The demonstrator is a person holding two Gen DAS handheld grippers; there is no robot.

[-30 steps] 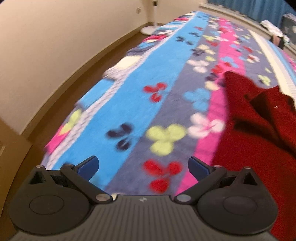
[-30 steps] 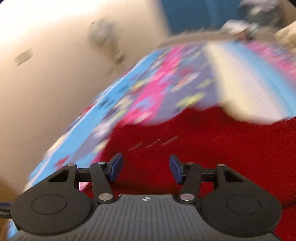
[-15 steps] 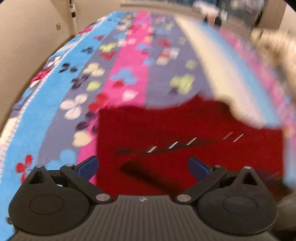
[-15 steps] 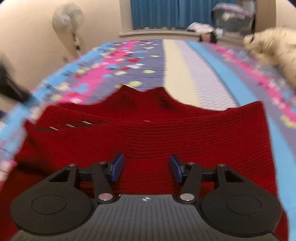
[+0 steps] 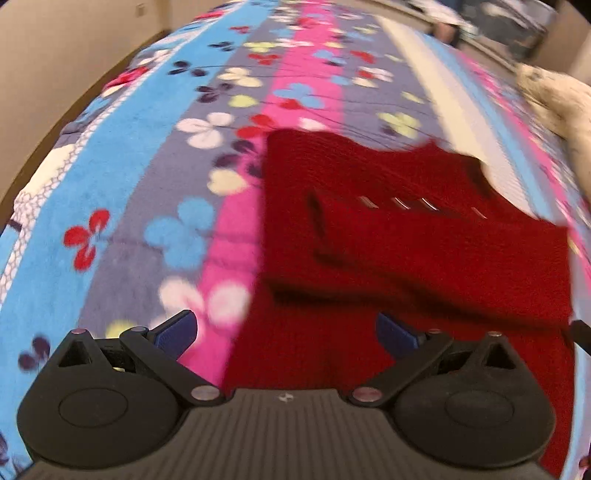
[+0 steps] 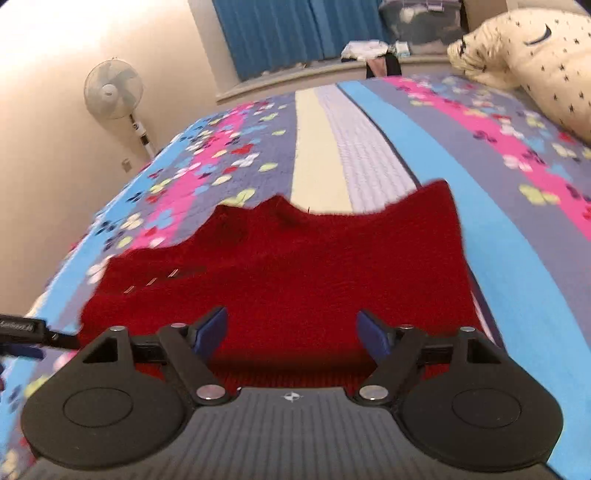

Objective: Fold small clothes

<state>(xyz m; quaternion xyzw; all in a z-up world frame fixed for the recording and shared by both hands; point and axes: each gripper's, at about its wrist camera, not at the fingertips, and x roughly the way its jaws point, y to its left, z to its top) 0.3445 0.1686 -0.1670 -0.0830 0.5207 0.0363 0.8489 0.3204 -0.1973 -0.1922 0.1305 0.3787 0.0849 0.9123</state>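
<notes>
A red knitted garment [image 5: 406, 229] lies on the bed's striped flower-print blanket [image 5: 155, 177], with one flap folded over its body and a row of small light marks on it. My left gripper [image 5: 284, 330] is open and empty, low over the garment's near left edge. In the right wrist view the same garment [image 6: 295, 266] spreads out ahead, its far edge notched. My right gripper [image 6: 291, 332] is open and empty just above the garment's near part.
A white star-print pillow [image 6: 535, 55] lies at the bed's far right, also shown in the left wrist view [image 5: 554, 96]. A standing fan [image 6: 112, 90] is by the wall at left. Blue curtains [image 6: 288, 33] and a ledge with clutter lie beyond the bed. The other gripper's edge [image 6: 22, 326] shows at left.
Both cameras have swung and settled over the garment. The left view turned from the bare blanket onto the garment. Both grippers stay open.
</notes>
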